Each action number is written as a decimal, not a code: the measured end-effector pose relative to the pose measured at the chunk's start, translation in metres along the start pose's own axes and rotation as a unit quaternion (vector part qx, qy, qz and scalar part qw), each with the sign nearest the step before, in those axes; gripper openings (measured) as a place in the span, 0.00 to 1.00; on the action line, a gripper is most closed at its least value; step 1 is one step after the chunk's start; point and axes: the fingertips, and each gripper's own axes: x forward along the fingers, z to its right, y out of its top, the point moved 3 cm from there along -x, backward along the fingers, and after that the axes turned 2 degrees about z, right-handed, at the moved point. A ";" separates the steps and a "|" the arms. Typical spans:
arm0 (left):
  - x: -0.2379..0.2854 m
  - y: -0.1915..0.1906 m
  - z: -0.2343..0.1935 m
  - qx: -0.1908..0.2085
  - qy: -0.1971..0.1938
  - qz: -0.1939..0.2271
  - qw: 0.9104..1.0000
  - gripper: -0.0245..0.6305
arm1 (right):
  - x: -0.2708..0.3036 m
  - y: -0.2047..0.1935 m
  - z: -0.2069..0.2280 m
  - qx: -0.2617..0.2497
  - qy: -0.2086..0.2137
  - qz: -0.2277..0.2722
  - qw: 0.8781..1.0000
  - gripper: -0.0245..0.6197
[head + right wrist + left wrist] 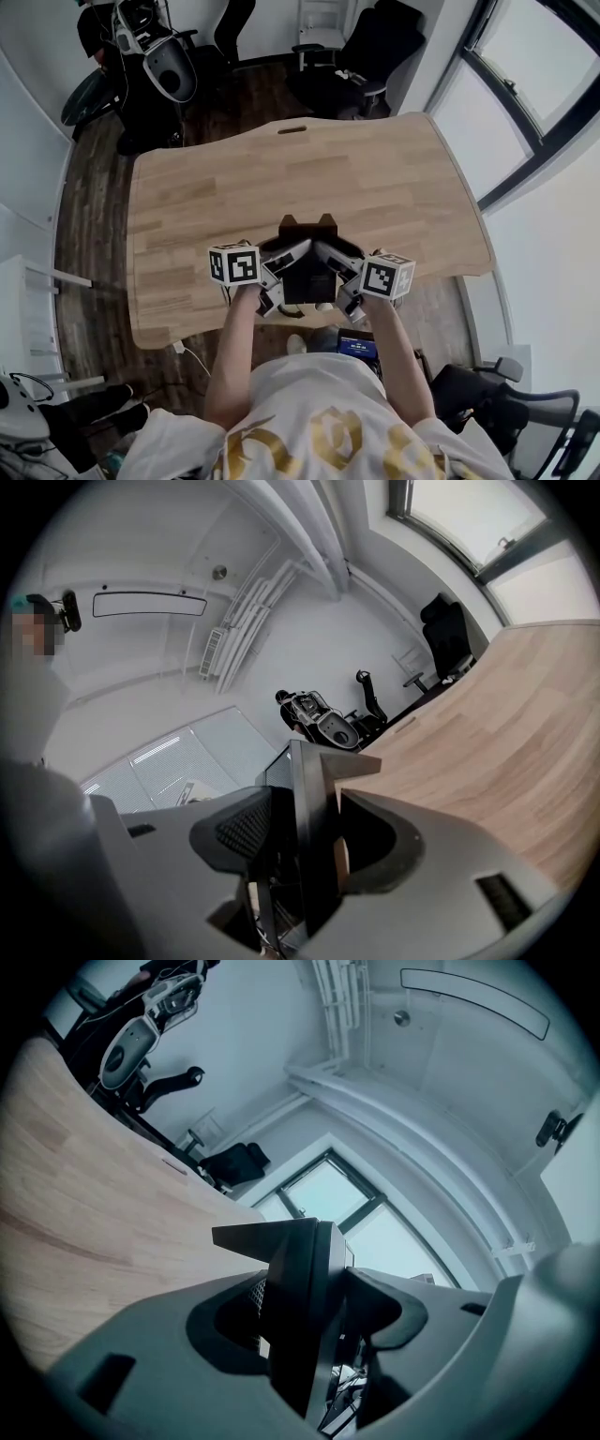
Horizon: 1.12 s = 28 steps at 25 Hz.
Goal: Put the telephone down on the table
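Over the near edge of the pale wooden table, right in front of the person, a black angular telephone sits between both tools. The left gripper pinches its left side, jaws spread wide with the dark casing clamped between the pads. The right gripper grips the opposite side the same way, its pads pressed on the thin black edge. Whether the base touches the wood I cannot tell. Beyond the far edge a black office chair stands on the dark plank floor
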 end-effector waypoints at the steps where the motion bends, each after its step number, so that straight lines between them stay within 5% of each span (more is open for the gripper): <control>1: 0.000 0.001 -0.001 -0.001 0.000 0.001 1.000 0.42 | 0.002 0.001 0.000 -0.001 0.000 0.001 1.000 0.37; 28: 0.030 0.025 -0.071 -0.029 0.023 -0.002 0.999 0.42 | 0.058 0.011 0.063 0.027 0.012 -0.039 0.999 0.37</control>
